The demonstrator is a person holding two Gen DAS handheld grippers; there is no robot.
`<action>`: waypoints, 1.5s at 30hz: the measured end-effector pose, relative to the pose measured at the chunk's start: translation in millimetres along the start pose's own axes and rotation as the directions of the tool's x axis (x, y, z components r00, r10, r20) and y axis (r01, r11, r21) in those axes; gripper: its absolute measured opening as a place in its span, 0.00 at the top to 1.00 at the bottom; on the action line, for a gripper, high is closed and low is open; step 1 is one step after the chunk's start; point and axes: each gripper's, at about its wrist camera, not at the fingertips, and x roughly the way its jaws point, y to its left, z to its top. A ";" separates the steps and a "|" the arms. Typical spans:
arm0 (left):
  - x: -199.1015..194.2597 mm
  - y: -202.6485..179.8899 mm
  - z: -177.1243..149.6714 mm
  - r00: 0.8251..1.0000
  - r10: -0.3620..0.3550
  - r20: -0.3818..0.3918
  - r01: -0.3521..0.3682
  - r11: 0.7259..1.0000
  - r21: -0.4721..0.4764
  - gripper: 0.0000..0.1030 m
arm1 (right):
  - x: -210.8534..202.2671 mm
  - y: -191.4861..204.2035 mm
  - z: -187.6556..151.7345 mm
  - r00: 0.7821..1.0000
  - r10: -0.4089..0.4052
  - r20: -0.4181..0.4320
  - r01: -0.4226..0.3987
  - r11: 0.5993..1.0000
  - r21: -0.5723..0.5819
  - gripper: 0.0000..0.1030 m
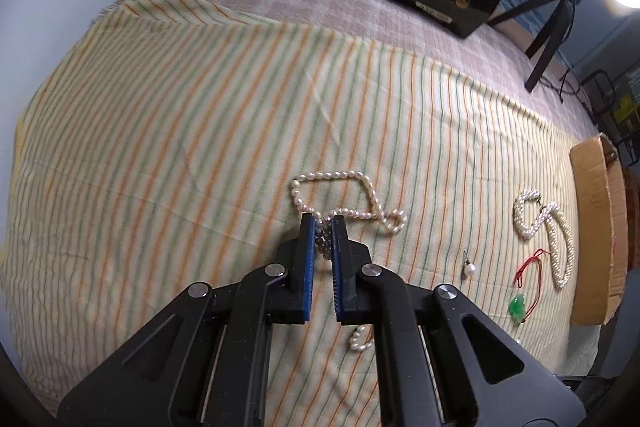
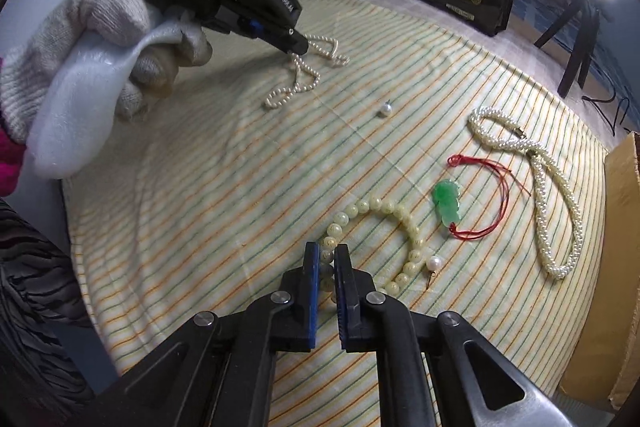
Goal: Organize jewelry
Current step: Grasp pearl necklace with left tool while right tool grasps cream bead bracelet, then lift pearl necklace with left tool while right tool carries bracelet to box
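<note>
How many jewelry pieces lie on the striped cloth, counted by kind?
Pearl strands: 2, a thin pearl strand and a thick woven pearl strand
Bead bracelets: 1, the yellow bead bracelet
Pendants on cord: 1, the green pendant
Single pearl drops: 2, and
Total: 6

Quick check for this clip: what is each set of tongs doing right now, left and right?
Left tongs: shut on the thin pearl necklace.
Right tongs: shut on the cream bead bracelet.
</note>
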 end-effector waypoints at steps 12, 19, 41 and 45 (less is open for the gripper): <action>-58.6 9.1 4.8 0.989 -0.107 0.102 0.112 0.993 -0.045 0.95 | -57.7 -10.8 10.7 0.989 -0.017 0.146 0.010 0.999 0.049 0.95; -89.6 4.3 1.5 0.978 -0.132 0.163 0.138 0.990 -0.027 0.95 | -82.3 -14.3 6.5 0.980 -0.031 0.195 0.017 0.997 0.073 0.95; -141.9 -84.3 -14.6 0.928 -0.301 0.220 0.282 0.952 0.117 0.95 | -168.1 -96.9 -18.5 0.930 -0.170 0.325 0.083 0.961 0.264 0.95; -146.7 -110.4 -20.0 0.919 -0.328 0.218 0.297 0.941 0.162 0.95 | -181.3 -117.6 -29.5 0.922 -0.209 0.327 0.106 0.946 0.307 0.95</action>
